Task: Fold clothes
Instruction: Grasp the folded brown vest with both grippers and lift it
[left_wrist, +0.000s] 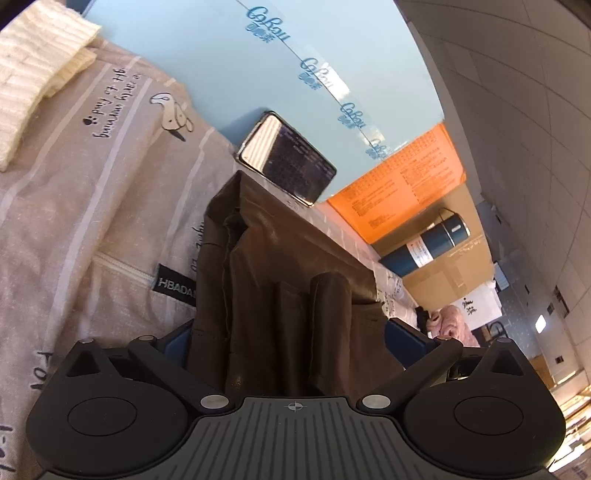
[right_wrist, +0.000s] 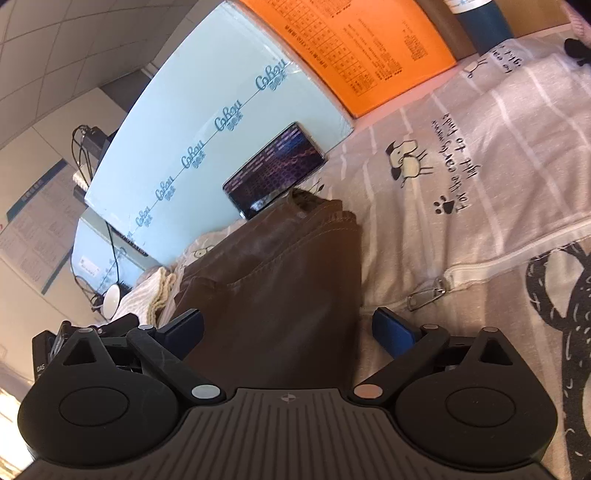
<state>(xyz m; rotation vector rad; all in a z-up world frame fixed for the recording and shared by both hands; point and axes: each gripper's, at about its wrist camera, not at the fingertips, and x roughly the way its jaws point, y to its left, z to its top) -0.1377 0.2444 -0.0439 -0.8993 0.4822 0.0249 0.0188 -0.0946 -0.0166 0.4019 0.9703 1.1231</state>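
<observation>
Straddling the brown garment (left_wrist: 280, 266), my left tool (left_wrist: 291, 336) gapes wide. My right tool (right_wrist: 288, 326) gapes wide too, over the bedsheet (right_wrist: 461, 192).

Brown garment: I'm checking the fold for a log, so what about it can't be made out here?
- Left wrist view: brown garment drapes over the left gripper, hiding the pads and grip.
- Right wrist view: the near end is hidden behind the right gripper body.
- Garment type: unclear, too bunched.
</observation>
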